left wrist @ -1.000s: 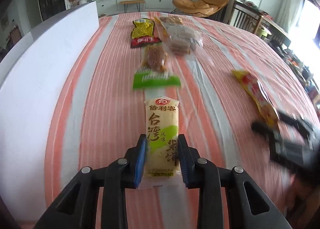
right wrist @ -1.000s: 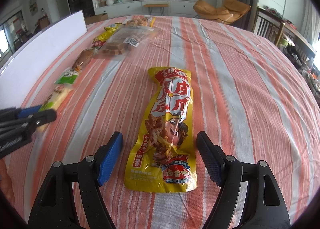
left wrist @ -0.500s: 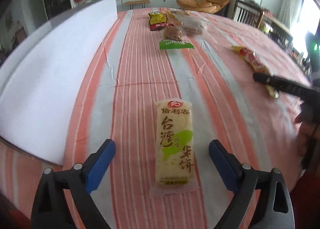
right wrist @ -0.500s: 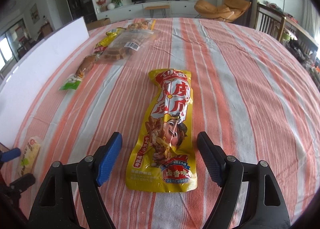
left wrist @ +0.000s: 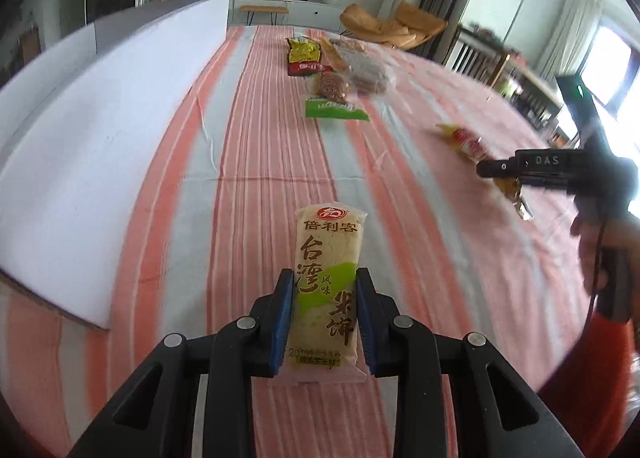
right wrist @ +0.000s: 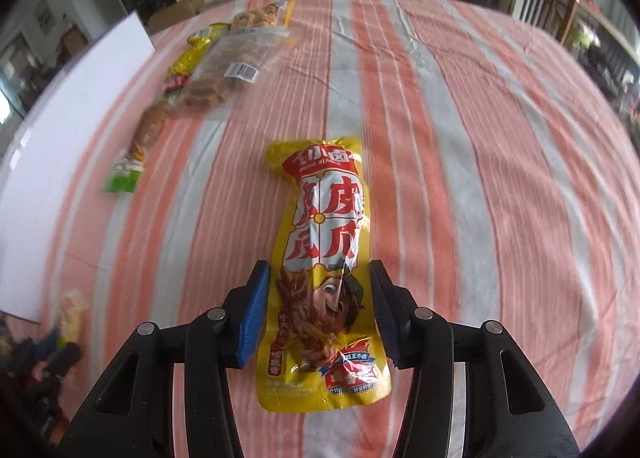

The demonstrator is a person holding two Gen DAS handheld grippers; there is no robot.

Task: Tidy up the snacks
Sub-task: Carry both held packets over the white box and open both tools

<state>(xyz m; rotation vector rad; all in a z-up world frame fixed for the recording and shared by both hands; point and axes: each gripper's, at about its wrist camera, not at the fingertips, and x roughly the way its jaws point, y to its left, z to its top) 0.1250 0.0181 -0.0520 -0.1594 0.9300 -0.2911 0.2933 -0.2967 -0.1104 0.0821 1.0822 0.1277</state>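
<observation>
A pale rice-cracker packet [left wrist: 328,242] with a green patch lies lengthwise on the striped tablecloth [left wrist: 256,162]. My left gripper [left wrist: 324,278] is shut on it, both blue pads pressing its long sides. In the right wrist view a long yellow-and-red snack packet [right wrist: 326,210] lies on the cloth, and my right gripper [right wrist: 319,270] is shut on its lower half, pinching it between the pads. The left wrist view shows the right gripper [left wrist: 492,170] at the right, over the yellow packet [left wrist: 466,138]. The left gripper [right wrist: 48,346] is a blur at the lower left of the right wrist view.
A big white board [left wrist: 100,130] lies along the table's left side. Further up the table sit a green-ended packet [left wrist: 334,108], a yellow-and-red packet [left wrist: 305,56] and a clear bag of brown pieces [left wrist: 366,72]. A person's hand [left wrist: 600,242] holds the right gripper.
The left gripper opened wide off the rice-cracker packet, then shut on it again. The right gripper's jaws, wide either side of the yellow packet before, have come together on it.
</observation>
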